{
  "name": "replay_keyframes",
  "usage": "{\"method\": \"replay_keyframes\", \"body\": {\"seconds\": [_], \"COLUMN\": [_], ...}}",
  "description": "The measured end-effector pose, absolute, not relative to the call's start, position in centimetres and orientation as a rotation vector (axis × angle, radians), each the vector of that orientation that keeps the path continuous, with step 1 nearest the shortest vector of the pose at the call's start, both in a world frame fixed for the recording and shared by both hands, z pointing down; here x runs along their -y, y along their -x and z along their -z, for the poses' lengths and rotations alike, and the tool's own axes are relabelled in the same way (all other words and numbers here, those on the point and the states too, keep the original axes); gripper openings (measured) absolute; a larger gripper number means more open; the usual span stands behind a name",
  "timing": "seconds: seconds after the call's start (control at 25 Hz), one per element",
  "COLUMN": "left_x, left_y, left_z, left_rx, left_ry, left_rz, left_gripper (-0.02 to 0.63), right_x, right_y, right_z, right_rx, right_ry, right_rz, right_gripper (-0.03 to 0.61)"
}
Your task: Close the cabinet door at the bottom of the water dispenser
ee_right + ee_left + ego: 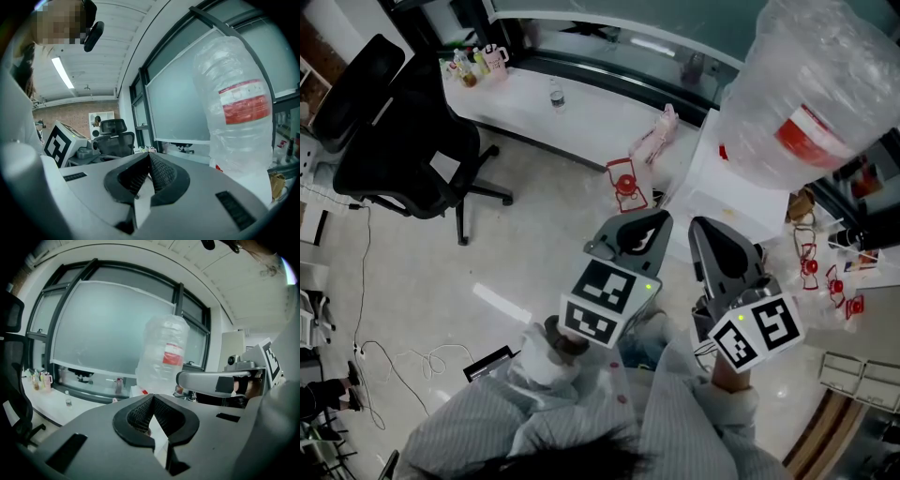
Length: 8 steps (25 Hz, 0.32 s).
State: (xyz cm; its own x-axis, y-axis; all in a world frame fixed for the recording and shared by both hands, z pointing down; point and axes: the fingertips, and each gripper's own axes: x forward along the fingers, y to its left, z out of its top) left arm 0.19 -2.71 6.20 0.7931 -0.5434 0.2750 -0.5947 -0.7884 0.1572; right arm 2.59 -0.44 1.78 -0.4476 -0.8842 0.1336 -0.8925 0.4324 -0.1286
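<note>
The left claw (152,396) and the right claw (149,154) were both closed on nothing. The water dispenser (727,187), with its bottle (806,94) on top, stood just ahead of the right claw; its cabinet door was hidden.

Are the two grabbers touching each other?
Apart. The head view shows a clear light gap between the left gripper and the right gripper, which are held side by side.

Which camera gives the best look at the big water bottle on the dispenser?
The right gripper view: the water bottle stands side-on and largest, with its red label clear. The left gripper view shows it smaller and farther off. The head view sees it from above, cut by the picture's edge.
</note>
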Motion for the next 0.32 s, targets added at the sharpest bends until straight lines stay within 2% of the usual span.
{"method": "replay_keyframes", "body": {"seconds": [0.32], "left_x": [2.66], "left_y": [0.27], "left_z": [-5.95], "left_rx": [0.877], "left_ry": [-2.755], "left_rz": [-0.315], "left_gripper": [0.011], "right_x": [0.55], "right_y": [-1.85], "right_z": [-1.54], "right_rx": [2.621], "right_ry": [-1.616], "right_rz": [-0.278], "right_gripper": [0.014]}}
